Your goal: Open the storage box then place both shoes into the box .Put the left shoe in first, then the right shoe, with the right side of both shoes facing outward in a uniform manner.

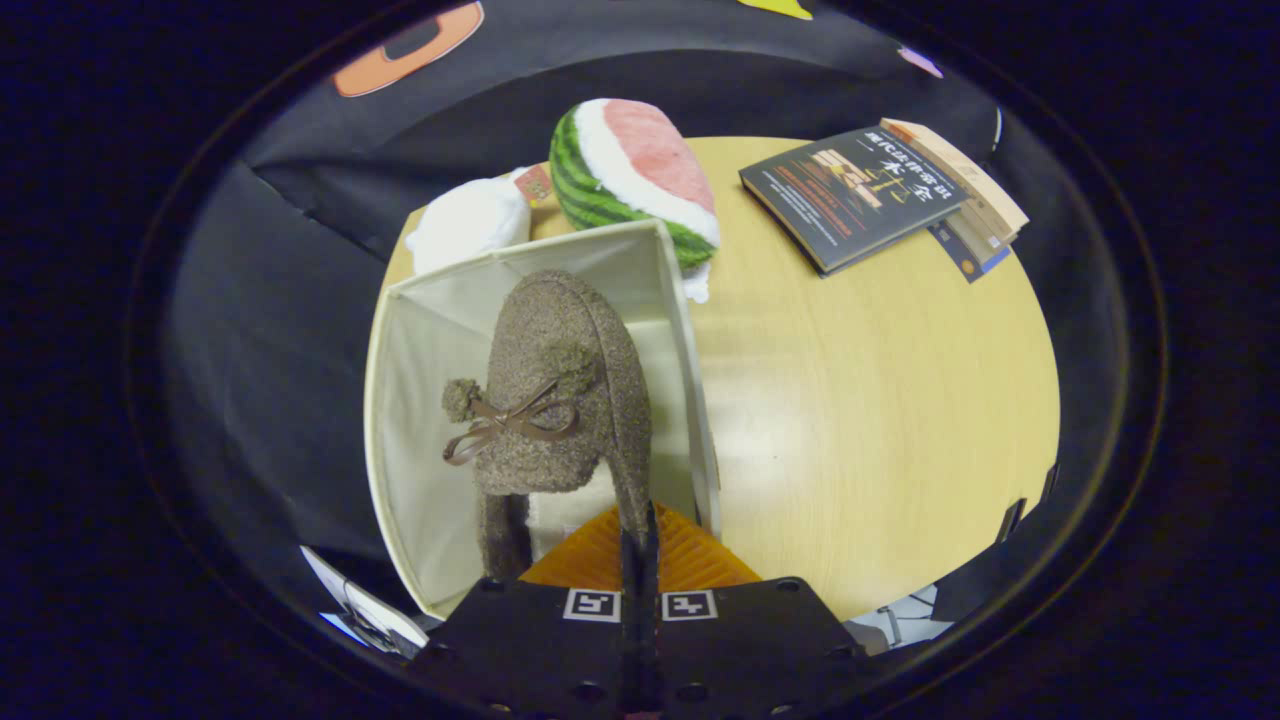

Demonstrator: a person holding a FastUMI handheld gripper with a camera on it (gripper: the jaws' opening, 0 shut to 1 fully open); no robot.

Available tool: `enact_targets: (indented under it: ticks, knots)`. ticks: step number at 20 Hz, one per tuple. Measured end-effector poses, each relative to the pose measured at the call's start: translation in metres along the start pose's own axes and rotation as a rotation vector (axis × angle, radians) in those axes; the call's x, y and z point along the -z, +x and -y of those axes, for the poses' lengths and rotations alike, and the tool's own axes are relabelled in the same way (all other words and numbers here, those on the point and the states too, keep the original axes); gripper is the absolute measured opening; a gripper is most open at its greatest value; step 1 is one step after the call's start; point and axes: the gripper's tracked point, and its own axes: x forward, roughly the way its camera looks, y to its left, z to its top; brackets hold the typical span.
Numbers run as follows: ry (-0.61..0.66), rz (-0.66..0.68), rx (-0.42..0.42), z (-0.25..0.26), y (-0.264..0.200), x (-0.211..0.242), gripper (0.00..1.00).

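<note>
A brown fuzzy shoe (560,390) with a small bow and pompoms hangs from my gripper (640,545), toe pointing away, over the open cream fabric storage box (420,480). My fingers are shut on the shoe's heel rim, which is pinched thin between them. The box stands on the round wooden table (880,400) with its mouth wide open, and the shoe's body sits within the box's opening. I cannot tell whether another shoe lies in the box, since the held shoe hides much of its inside.
Beyond the box lie a watermelon-slice plush (635,175) and a white plush (470,225). A small stack of books (880,195) rests at the table's far right. Bare tabletop stretches to the right of the box.
</note>
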Motion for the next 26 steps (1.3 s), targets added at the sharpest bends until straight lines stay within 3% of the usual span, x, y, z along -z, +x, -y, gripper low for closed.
enact_targets:
  ticks: [5, 10, 14, 17, 19, 24, 26]
  knots:
    - [0.039, 0.019, 0.032, -0.002, 0.011, -0.003, 0.01]
    - [0.083, 0.038, 0.046, -0.002, 0.015, -0.002, 0.07]
    - [0.055, 0.066, 0.024, -0.012, 0.006, 0.002, 0.24]
    - [0.008, 0.100, 0.020, -0.014, -0.012, 0.004, 0.54]
    - [-0.019, 0.139, 0.021, -0.014, -0.033, 0.001, 0.66]
    - [-0.098, 0.362, -0.063, -0.028, -0.111, -0.036, 0.94]
    - [-0.121, 0.492, -0.072, -0.027, -0.153, -0.050, 0.97]
